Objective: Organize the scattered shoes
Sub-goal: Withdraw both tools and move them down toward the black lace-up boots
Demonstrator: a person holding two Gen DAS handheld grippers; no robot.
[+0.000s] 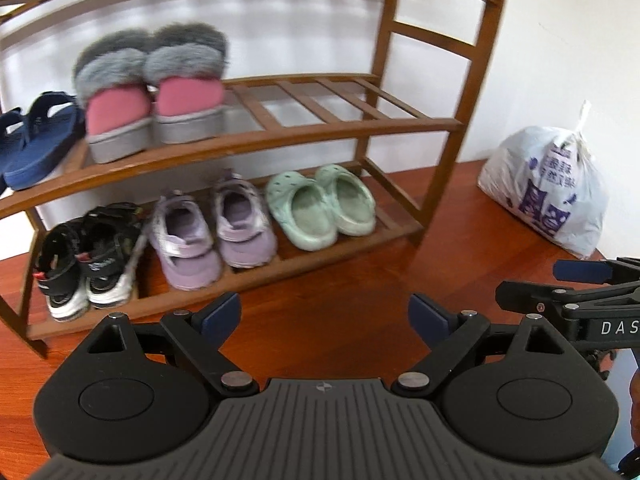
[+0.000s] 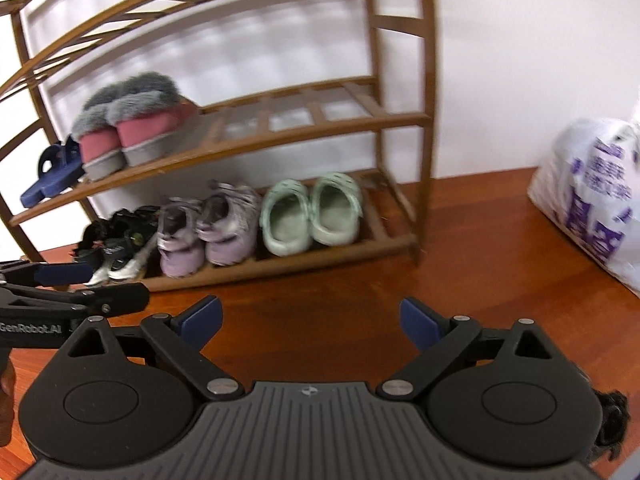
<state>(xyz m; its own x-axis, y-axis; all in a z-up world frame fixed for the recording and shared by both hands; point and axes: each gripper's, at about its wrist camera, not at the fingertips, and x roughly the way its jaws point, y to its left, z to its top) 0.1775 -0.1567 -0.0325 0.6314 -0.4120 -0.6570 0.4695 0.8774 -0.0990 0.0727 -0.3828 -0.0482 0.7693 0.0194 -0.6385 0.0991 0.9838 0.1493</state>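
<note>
Below my left claw (image 1: 325, 316), spread wide with nothing between its pads, I see only bare wooden floor (image 1: 320, 280). Beyond it the shoe rack (image 1: 460, 124) holds the shoes in pairs: black sandals (image 1: 86, 258) at the left end of the bottom shelf, purple shoes (image 1: 214, 232) in the middle, green clogs (image 1: 322, 210) toward the right end. On the shelf above, navy slides (image 1: 34, 140) and pink furry slippers (image 1: 154, 96) fill the left half.

From the right wrist, my right claw (image 2: 310, 322) is equally spread and empty, over open floor in front of the rack's bottom shelf. A white plastic bag (image 2: 592, 196) sits on the floor right of the rack.

My worry: no loose shoe shows, so I could reach blindly and knock a tidy pair off its shelf. The two claws are close together and could collide.
</note>
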